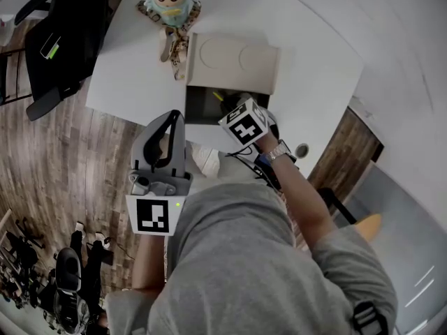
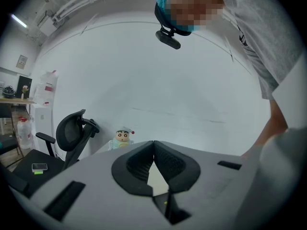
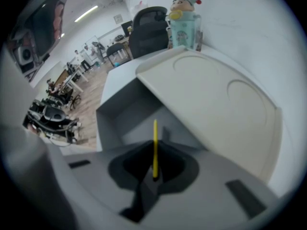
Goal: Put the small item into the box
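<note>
Lowest in the right gripper view, the right gripper (image 3: 154, 151) has its jaws pinched on the lower end of a thin yellow stick (image 3: 154, 131). The rest of the stick stands free, pointing at the open grey box (image 3: 114, 100) at centre frame. The stick is therefore above the box mouth and not yet inside it.

In the left gripper view the left gripper (image 2: 153, 144) has its jaws pressed together on nothing, and the head view shows it held back at lower left, short of the table (image 1: 126, 75).

The beige lid (image 3: 218, 107) slopes up to the right, and behind it at the top stand a cartoon figurine (image 3: 184, 18) and an office chair (image 3: 149, 28).

The likely risks:
- So slim a piece, gripped at one end, may swivel or cling to a pad on release.
- Let go too high or off-centre, it could catch the box wall or slide off the lid onto the table.
</note>
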{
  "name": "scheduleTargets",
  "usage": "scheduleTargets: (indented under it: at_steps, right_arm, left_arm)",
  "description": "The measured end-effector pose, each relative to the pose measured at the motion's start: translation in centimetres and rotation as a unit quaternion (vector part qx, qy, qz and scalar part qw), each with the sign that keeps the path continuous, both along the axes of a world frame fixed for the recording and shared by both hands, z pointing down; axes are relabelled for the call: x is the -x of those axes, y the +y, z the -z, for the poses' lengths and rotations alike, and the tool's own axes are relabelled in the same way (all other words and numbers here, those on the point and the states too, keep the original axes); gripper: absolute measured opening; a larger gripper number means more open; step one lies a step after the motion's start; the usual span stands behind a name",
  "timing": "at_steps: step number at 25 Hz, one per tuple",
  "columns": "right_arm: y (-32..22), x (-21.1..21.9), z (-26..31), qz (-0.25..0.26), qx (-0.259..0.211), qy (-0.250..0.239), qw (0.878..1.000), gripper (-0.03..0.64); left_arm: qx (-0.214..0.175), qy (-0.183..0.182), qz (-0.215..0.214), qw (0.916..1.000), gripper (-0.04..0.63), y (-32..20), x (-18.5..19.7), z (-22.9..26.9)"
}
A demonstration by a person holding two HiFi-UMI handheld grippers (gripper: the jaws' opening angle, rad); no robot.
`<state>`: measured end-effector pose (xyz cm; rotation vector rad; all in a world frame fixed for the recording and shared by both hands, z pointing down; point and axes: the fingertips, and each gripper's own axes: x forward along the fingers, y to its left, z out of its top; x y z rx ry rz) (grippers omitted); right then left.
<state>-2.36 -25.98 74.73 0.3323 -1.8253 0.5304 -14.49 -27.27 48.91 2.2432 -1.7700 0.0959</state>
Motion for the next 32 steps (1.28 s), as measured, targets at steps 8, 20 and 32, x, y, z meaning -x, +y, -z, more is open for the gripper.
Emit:
scheduleTargets:
  at_steps: [8,20,32]
  right_arm:
    - [0.0,0.7,-0.5,0.016,0.007,0.012,1.0,0.048]
    - [0.3,0.4,-0.2,0.003,0.006,0.009,1.0,0.104]
    - [-0.7,0.2,2.5,-0.069,-0.033,-0.033,0.997,0.041]
  left_arm:
    - [-0.002,0.001,0.014,0.9999,0.032,-0.1,1.2,0.0]
    - [-0.008,-0.001,0.002,1.0,0.032,0.4,1.1,0.4]
    - [-0.023,-0.003,-0.035,0.9991,0.032,0.7,0.2,1.3]
